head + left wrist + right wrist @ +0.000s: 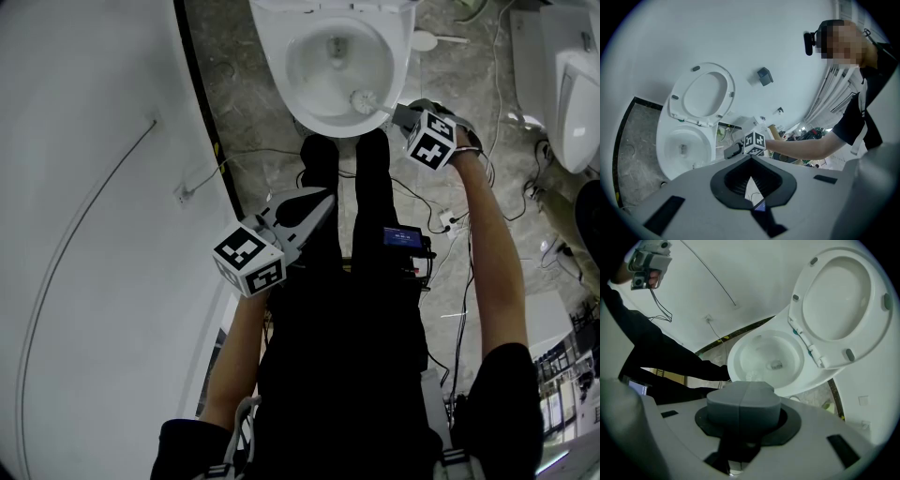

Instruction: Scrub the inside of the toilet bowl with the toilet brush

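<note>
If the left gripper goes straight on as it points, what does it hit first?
Likely the right gripper, which sits dead ahead of the left gripper's open jaws, in front of the toilet. Depth is unclear; it may pass beside it.

One toilet brush [363,100]; two grippers, the left gripper [309,214] and the right gripper [401,116]; two marker cubes, one [248,261] on the left and one [431,139] on the right; one open toilet [278,70], plus one more white fixture [574,89] at the right edge (too cropped to name); one small lit screen [401,237]; one wall socket [183,195]; one power strip [448,221]; several cables [506,56] on the floor, too tangled to count.
</note>
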### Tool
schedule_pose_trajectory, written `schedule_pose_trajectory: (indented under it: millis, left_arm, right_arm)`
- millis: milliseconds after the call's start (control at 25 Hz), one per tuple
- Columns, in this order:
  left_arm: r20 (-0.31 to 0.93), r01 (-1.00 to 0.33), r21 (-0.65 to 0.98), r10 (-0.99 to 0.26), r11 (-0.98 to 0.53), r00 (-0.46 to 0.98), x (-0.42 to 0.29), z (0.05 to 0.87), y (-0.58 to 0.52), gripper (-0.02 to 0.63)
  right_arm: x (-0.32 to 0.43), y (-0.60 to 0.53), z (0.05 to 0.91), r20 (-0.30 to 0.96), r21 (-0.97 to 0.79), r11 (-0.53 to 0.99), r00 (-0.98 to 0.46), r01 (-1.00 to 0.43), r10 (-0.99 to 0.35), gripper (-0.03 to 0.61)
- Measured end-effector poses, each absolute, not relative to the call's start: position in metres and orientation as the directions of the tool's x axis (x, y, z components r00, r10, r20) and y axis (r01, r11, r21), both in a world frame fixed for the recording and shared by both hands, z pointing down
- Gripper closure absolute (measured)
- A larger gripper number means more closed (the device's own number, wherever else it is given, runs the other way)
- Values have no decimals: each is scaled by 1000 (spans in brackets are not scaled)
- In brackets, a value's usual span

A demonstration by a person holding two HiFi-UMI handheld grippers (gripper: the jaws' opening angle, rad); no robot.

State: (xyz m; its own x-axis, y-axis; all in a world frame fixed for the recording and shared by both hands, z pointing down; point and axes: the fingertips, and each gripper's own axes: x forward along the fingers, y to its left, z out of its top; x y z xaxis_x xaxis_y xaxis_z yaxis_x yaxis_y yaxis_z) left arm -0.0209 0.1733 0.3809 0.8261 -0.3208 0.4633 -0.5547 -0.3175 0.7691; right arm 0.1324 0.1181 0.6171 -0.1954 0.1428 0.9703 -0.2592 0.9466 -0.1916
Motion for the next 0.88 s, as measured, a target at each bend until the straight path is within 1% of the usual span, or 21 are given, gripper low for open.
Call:
schedule_pose_trajectory:
  millis: [240, 480, 640, 880]
  left_arm:
    - [464, -557, 767, -325, -318, 824, -23, 380, 175, 604]
    - [463, -555, 768, -323, -319, 825, -25, 379, 177, 604]
    - [467, -559, 768, -324, -313, 822, -27, 380, 175, 604]
    - [471, -565, 765, -329, -309, 818, -32, 380, 173, 604]
  right_arm:
    - [143, 104, 614, 985, -128, 949, -149, -289, 88, 422]
    - [148, 84, 611, 995, -9, 951, -98, -310, -22, 422]
    - [150, 72, 616, 993, 67, 950, -68, -304, -92, 422]
    - [146, 60, 617, 989, 127, 953, -43, -274, -144, 422]
